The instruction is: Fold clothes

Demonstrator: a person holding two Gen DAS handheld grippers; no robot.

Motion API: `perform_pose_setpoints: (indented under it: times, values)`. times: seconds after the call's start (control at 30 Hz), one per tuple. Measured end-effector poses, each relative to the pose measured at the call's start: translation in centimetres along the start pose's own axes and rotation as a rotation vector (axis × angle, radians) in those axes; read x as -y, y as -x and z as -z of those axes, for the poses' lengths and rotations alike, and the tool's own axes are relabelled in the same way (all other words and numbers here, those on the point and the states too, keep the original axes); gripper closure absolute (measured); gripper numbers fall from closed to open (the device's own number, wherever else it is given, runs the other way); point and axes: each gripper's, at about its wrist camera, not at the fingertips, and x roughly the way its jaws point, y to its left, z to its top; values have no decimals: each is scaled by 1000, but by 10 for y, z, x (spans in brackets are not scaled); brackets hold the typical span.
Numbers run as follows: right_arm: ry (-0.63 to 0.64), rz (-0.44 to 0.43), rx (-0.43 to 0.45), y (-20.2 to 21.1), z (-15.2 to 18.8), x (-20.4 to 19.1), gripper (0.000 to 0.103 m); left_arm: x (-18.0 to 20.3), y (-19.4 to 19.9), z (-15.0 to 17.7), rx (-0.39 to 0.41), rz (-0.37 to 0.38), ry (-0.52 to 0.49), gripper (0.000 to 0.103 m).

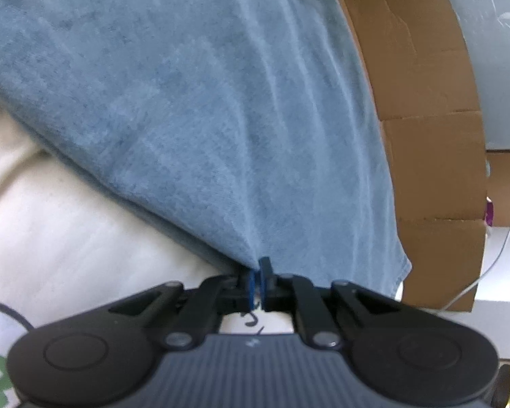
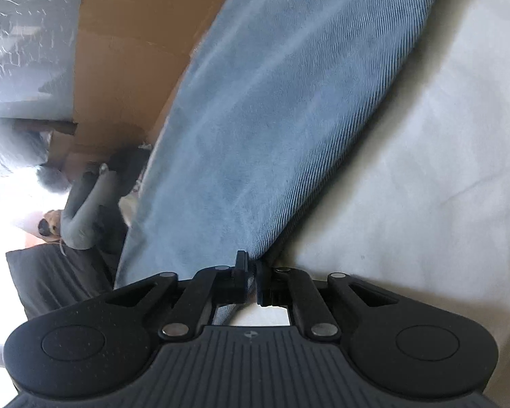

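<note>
Left gripper [image 1: 257,280]: my two fingers are pressed almost together, with a bit of the blue cloth [image 1: 193,108] pinched between the blue pads [image 1: 251,287]. The cloth makes small pleats that run to the pinch.

Right gripper [image 2: 251,280]: here also the fingers are nearly closed, and the cloth [image 2: 282,102] is caught between them at a corner or an edge; I cannot tell which.

Cloth: it is a blue-grey fabric. It looks soft and fuzzy in the left view, and it shows a fine diagonal weave in the right view. It stretches away from both my grippers and fills most of each view. Its lower edge lies against the white sheet.

Boxes: brown cardboard [image 1: 425,102] stands just behind the cloth, at the right in the left view and at the upper left [image 2: 125,51] in the right view. I see flaps and creases, but I cannot see inside, so I cannot tell the contents.

Surface: a white sheet [image 1: 68,231] with soft wrinkles is under the cloth; in the right view it [image 2: 425,170] fills the right side.

Room: clear plastic wrap [image 2: 20,40] covers something pale behind the cardboard. A white cable [image 1: 499,251] hangs beside the cardboard. In the right view a grey sleeve [image 2: 85,210] is bent at the left, with a dark cloth [image 2: 51,278] below it. A very bright area there is washed out.
</note>
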Motion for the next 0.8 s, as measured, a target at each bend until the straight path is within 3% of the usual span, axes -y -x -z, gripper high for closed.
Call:
perform_pose_setpoints:
  times: [0.03, 0.1, 0.17, 0.47, 0.8]
  values:
    - [0, -3, 13, 6, -3, 1, 64, 0, 1, 0, -8, -1, -10, 96]
    - [-20, -6, 58, 21, -9, 8, 49, 1, 4, -1, -22, -5, -28, 86]
    - [-58, 8, 115, 37, -17, 20, 49, -1, 11, -1, -27, -12, -42, 69]
    - [-147, 39, 327, 84, -52, 60, 50, -26, 62, -11, 34, -78, -48, 61]
    - [-75, 58, 404, 85, -69, 64, 52, -71, 137, -39, 154, -153, 11, 57]
